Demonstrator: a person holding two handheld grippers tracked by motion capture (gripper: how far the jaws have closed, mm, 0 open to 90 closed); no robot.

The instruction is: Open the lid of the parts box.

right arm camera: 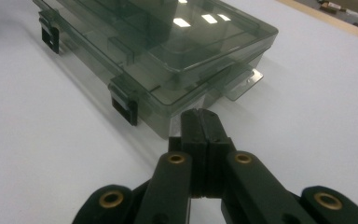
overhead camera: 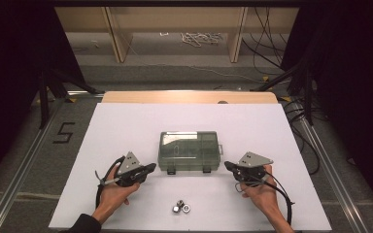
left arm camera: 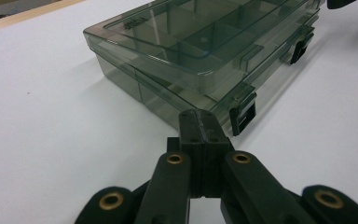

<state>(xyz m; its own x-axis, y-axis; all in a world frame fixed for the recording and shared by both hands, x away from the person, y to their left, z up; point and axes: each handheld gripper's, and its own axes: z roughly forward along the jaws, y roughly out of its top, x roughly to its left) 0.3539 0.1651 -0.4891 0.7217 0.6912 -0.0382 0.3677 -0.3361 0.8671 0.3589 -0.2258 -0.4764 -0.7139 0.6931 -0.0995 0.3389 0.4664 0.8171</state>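
Fingers of both grippers, left (overhead camera: 149,168) and right (overhead camera: 228,166), are pressing together, holding nothing. The box (overhead camera: 189,150) is sitting latched mid-tabletop between them, long axis running left to right, each gripper pointing at its near corner, equally close.

The box (overhead camera: 189,150) is a flat, smoke-tinted clear plastic organiser, lying level on the white sheet with its lid shut. Dividers show through the lid (left arm camera: 200,28), splitting the inside into compartments. Two dark latches sit on its near long side, both down: one latch (left arm camera: 242,114) lies just ahead and right of the left fingers (left arm camera: 199,128), the other latch (right arm camera: 125,106) ahead and left of the right fingers (right arm camera: 200,126). A small clear tab (right arm camera: 242,84) juts from the end wall just beyond the right fingers. The box lies between both sets of fingers, its near corners close to them but apart.
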